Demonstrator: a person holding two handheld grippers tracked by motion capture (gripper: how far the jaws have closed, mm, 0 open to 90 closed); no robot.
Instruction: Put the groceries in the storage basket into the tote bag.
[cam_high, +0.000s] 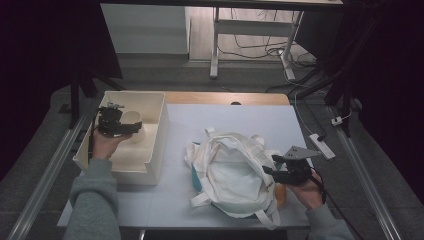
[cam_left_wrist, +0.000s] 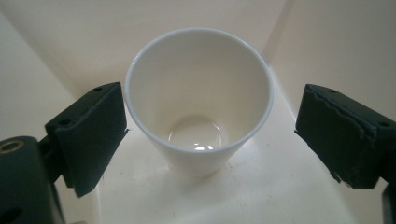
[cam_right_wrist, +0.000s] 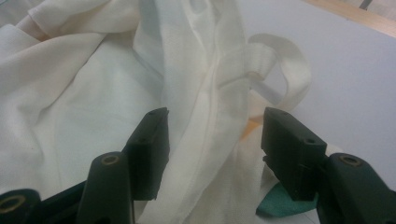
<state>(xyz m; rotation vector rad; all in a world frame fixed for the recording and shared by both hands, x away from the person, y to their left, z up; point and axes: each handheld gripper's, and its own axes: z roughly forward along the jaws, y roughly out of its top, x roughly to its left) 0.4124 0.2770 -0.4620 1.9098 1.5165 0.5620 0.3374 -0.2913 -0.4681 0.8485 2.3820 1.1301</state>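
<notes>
White cup (cam_left_wrist: 198, 100) upright, mouth up, between spread left tongs (cam_left_wrist: 210, 135), untouched.

A white table top (cam_high: 240, 120) carries the work, with a wooden strip (cam_high: 225, 98) bare along its far edge. A white power strip (cam_high: 322, 146) lies at the table's right edge, and its cable (cam_high: 299, 107) runs off toward the far side. 2 metal rails flank the table, 1 on the left (cam_high: 45, 175) and 1 on the right (cam_high: 367, 185). On the floor beyond stand the 2 white legs of a desk frame (cam_high: 215, 50), loose dark cables (cam_high: 255, 50) between them, and a pale cabinet (cam_high: 145, 27) further left.
</notes>
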